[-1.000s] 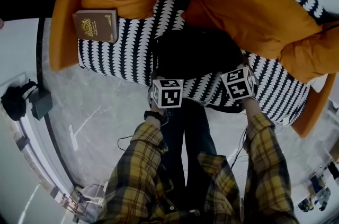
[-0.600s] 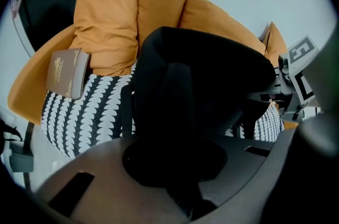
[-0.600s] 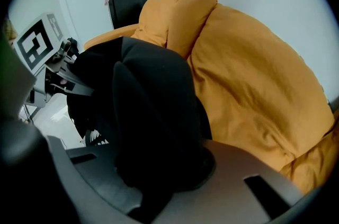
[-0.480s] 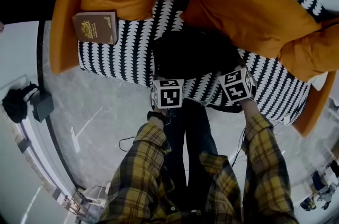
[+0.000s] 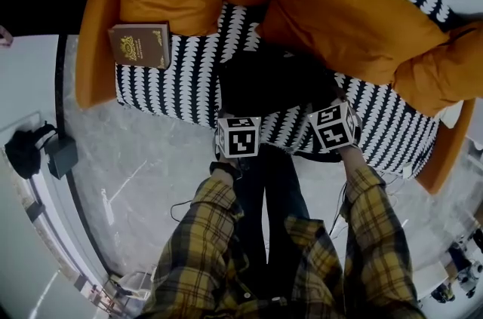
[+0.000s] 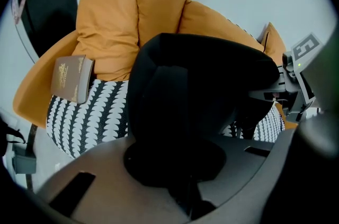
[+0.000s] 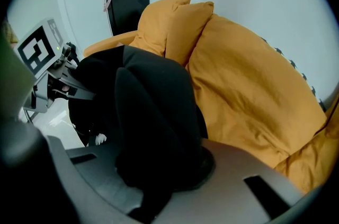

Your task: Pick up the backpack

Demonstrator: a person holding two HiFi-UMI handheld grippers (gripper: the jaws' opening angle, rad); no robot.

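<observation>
A black backpack (image 5: 275, 80) stands on the patterned sofa seat (image 5: 181, 80), leaning against the orange cushions. My left gripper (image 5: 238, 130) is at its near left edge. In the left gripper view the jaws of that gripper (image 6: 185, 194) are closing, with the backpack's (image 6: 201, 90) black fabric pinched between them. My right gripper (image 5: 334, 123) is at the near right edge. Seen in the right gripper view, this gripper (image 7: 153, 202) is shut on a fold of the backpack (image 7: 143, 112). The fingertips are hidden under the marker cubes in the head view.
A brown book (image 5: 139, 44) lies on the seat's left end beside the orange armrest (image 5: 94, 46). Large orange cushions (image 5: 355, 8) fill the back. On the marble floor at the left sit a dark bag (image 5: 23, 148) and a small box (image 5: 62, 154).
Both grippers stay at the backpack's near edge. Only the view has shifted slightly.
</observation>
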